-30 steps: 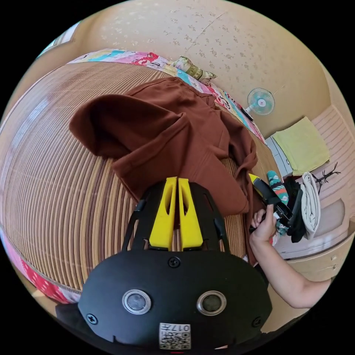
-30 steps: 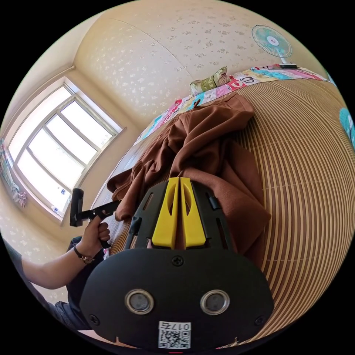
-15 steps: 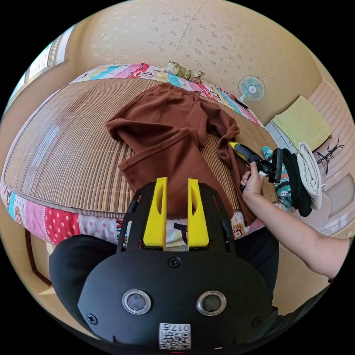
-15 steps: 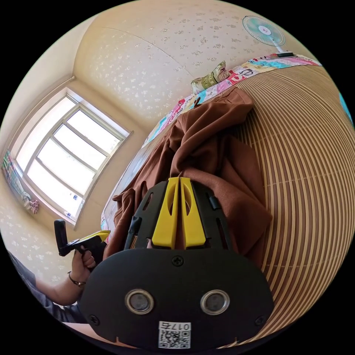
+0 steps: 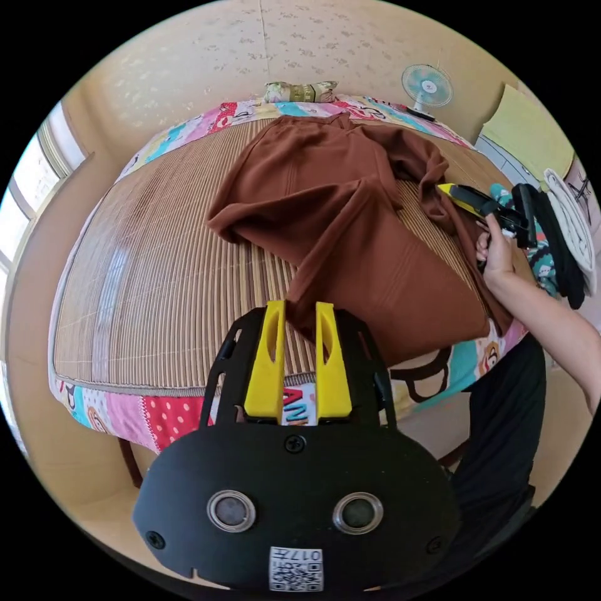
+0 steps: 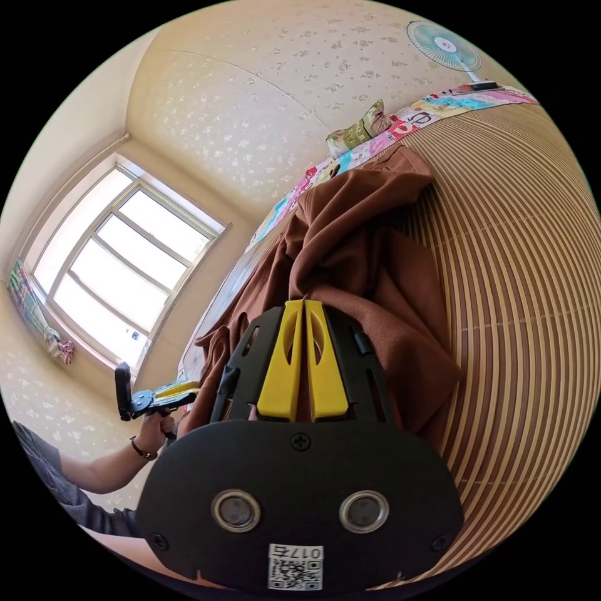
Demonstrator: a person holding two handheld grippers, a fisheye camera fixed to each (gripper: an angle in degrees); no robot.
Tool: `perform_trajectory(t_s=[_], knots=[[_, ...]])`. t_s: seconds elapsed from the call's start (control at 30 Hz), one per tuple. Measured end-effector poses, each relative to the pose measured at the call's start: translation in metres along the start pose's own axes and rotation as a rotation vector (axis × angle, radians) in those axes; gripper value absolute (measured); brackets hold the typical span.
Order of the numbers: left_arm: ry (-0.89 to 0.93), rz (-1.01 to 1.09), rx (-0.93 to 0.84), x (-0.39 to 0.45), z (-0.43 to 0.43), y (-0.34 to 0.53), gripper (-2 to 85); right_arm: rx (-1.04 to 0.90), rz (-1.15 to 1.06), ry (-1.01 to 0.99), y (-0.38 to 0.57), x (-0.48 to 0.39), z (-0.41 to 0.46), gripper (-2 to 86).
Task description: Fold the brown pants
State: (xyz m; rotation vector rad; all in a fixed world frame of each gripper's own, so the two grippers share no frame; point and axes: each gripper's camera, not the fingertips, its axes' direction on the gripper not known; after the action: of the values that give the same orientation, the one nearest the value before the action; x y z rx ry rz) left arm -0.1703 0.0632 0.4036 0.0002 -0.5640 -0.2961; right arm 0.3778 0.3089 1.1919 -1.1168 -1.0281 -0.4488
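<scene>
My pants (image 5: pixel 350 206) are matt brown cloth, smooth and soft in their folds. The mat (image 5: pixel 169 263) under them is ribbed bamboo with a slight sheen. My left tool (image 5: pixel 298 313) looks like matt yellow plastic on black.

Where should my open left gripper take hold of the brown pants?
Probably the near corner of the leg hem, just past the left gripper. Come in low from the bed's near edge, along the mat. That hem lies flat, with its corner free, while the right gripper pinches the pants on the other side.
</scene>
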Motion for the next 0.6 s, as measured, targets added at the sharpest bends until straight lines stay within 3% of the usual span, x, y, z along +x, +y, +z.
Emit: perform_trajectory(t_s=[0.3, 0.6], knots=[[0.582, -0.003, -0.142, -0.048, -0.025, 0.106, 4.9, 0.001, 0.004, 0.007, -0.001, -0.005, 0.002, 0.3], [0.263, -0.071, -0.287, -0.057, -0.049, 0.176, 5.3, -0.001, -0.018, 0.053, 0.002, -0.024, 0.003, 0.4]])
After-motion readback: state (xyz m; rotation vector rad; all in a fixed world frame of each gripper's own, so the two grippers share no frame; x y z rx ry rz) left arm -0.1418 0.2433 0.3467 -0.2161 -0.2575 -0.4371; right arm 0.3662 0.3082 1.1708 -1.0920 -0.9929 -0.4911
